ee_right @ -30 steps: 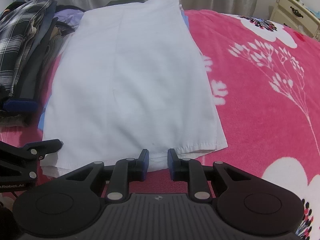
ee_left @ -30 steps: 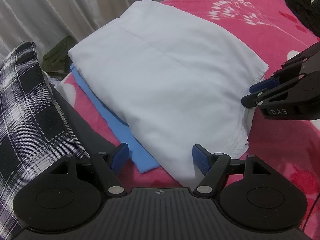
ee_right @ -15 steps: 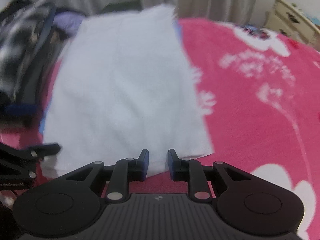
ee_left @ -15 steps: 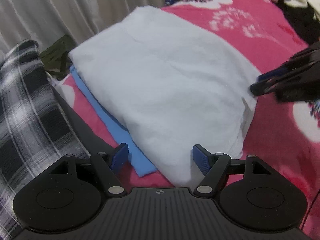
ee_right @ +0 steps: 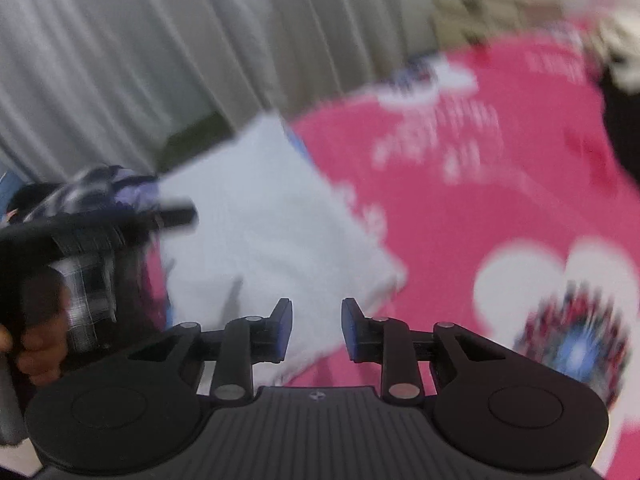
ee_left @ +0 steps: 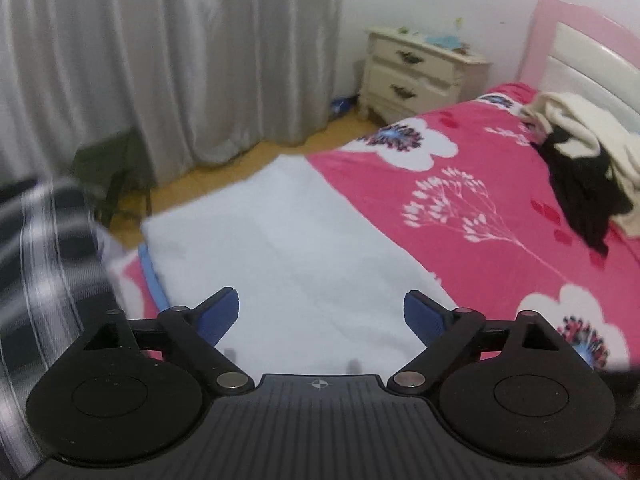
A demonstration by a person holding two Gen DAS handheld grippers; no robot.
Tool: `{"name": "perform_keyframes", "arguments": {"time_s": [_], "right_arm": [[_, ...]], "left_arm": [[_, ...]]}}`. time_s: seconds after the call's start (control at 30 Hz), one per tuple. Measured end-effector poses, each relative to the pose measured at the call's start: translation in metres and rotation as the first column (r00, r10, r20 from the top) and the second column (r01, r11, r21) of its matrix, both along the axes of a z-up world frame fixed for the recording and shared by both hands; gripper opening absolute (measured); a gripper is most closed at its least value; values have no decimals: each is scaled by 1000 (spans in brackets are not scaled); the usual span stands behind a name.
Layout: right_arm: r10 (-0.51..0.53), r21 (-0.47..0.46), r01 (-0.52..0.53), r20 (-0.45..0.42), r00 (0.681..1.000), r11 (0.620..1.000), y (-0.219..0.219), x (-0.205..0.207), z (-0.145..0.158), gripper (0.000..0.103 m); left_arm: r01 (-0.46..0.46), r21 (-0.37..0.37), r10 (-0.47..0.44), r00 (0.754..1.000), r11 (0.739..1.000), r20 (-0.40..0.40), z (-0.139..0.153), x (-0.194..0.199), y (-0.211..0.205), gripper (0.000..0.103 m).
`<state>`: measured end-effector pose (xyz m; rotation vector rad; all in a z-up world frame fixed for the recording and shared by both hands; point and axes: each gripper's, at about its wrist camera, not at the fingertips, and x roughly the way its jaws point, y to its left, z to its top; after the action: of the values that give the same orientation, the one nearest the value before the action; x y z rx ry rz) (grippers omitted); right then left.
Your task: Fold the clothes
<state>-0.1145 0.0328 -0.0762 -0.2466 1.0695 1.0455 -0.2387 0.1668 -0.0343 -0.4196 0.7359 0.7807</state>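
Both the left gripper [ee_left: 321, 312] and right gripper [ee_right: 316, 330] have just widened their jaws, empty above the folded white garment [ee_left: 288, 248]; a trailing jaw could snag its near hem and undo the fold

Folded white garment [ee_left: 288, 248]: smooth, matt woven cloth. Light blue garment [ee_left: 154, 280] beneath it: matt cloth. Pink floral blanket [ee_left: 500, 208]: soft, fleecy, matt. Plaid garment [ee_left: 44, 264]: woven cloth, blurred. Curtain [ee_left: 160, 60]: grey fabric with a faint satin sheen. Nightstand [ee_left: 416, 76]: cream-painted wood, dark metal-looking handles. Floor [ee_left: 224, 172]: wood-toned, slightly glossy. Left gripper [ee_left: 320, 312]: matt black plastic, ribbed body, bright metal pins; its fingers' [ee_left: 218, 316] pads matt blue. Right gripper [ee_right: 316, 328]: same finish.
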Motion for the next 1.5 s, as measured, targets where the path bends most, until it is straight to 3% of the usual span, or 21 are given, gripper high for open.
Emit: {"name": "perform_keyframes", "arguments": {"time_s": [0.13, 0.23, 0.33, 0.53, 0.67, 0.73, 0.9, 1.03, 1.1, 1.23, 1.37, 1.5], "right_arm": [[-203, -65, 197, -88, 975, 978, -12, 2, -13, 32], [-233, -56, 232, -25, 972, 971, -21, 0, -2, 41], [-230, -17, 231, 71, 971, 973, -30, -3, 17, 46], [-196, 26, 195, 195, 961, 980, -46, -9, 34, 52], [-47, -28, 59, 314, 948, 998, -44, -19, 31, 52], [13, -45, 2, 334, 943, 999, -43, -19, 34, 53], [70, -89, -43, 327, 942, 995, -30, -5, 56, 53], [117, -101, -87, 343, 932, 991, -23, -5, 70, 55], [134, -125, -92, 379, 916, 988, -24, -10, 66, 57], [108, -161, -49, 381, 918, 986, -26, -8, 46, 57], [96, -178, -34, 353, 930, 983, -23, -1, 33, 57], [102, -182, -37, 362, 927, 983, -15, 2, 31, 57]], "left_arm": [[-57, 10, 57, 998, 998, 7, 13, 1, -13, 93], [-71, 31, 71, 997, 997, -6, 22, 1, -25, 96], [-80, 50, 81, 997, 996, -12, 23, 0, -35, 103], [-97, 125, 101, 994, 987, -27, 31, 6, -45, 103], [-134, 157, 133, 991, 979, 15, 49, 8, -47, 103], [-145, 154, 140, 989, 977, 43, 59, 10, -48, 103], [-165, -41, 169, 979, 985, 111, 72, 9, -38, 103], [-222, -146, 237, 966, 964, 98, 56, 7, -34, 103], [-274, -169, 289, 954, 947, 77, 37, 5, -33, 103], [-375, -228, 388, 921, 898, 14, 2, 2, -26, 99], [-421, -185, 420, 906, 888, -44, -19, 3, -30, 99], [-433, -212, 424, 901, 876, -92, -33, 2, -32, 99]]}}
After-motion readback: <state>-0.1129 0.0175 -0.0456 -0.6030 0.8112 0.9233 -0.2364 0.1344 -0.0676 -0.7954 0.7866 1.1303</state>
